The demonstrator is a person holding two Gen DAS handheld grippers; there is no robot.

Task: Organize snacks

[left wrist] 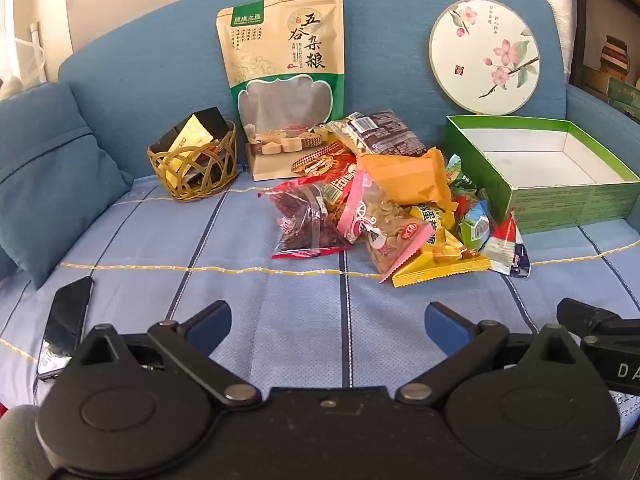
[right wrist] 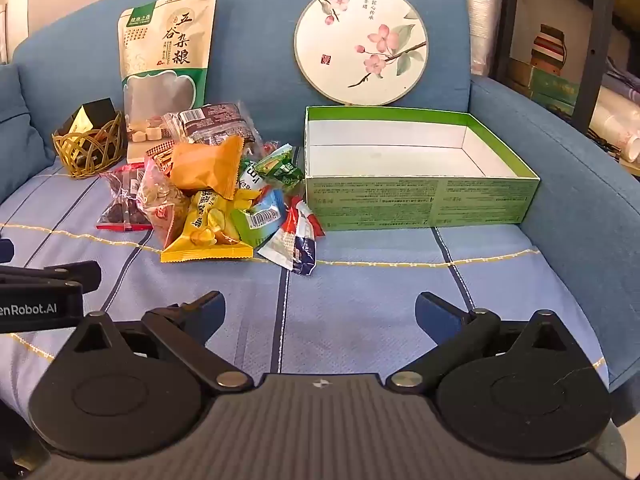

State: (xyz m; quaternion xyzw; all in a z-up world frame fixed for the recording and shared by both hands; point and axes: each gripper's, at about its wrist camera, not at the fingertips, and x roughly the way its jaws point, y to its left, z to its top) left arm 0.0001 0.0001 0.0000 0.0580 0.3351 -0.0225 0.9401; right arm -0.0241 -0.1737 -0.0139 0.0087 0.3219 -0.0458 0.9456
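- Left gripper (left wrist: 328, 316) and right gripper (right wrist: 320, 312) both hang over the bare striped cover, jaws spread wide, nothing between them
- The snack pile (left wrist: 384, 208) lies mid-sofa, touching the empty green box (right wrist: 420, 204) on its left side
- Packets look light, crinkly and slick; a flat sealed edge probably gives the surest pinch, as on the yellow packet (right wrist: 208, 248)
- The puffed orange packet (right wrist: 208, 168) on top likely squashes; contents may crush
- Box is stiff card, white inside
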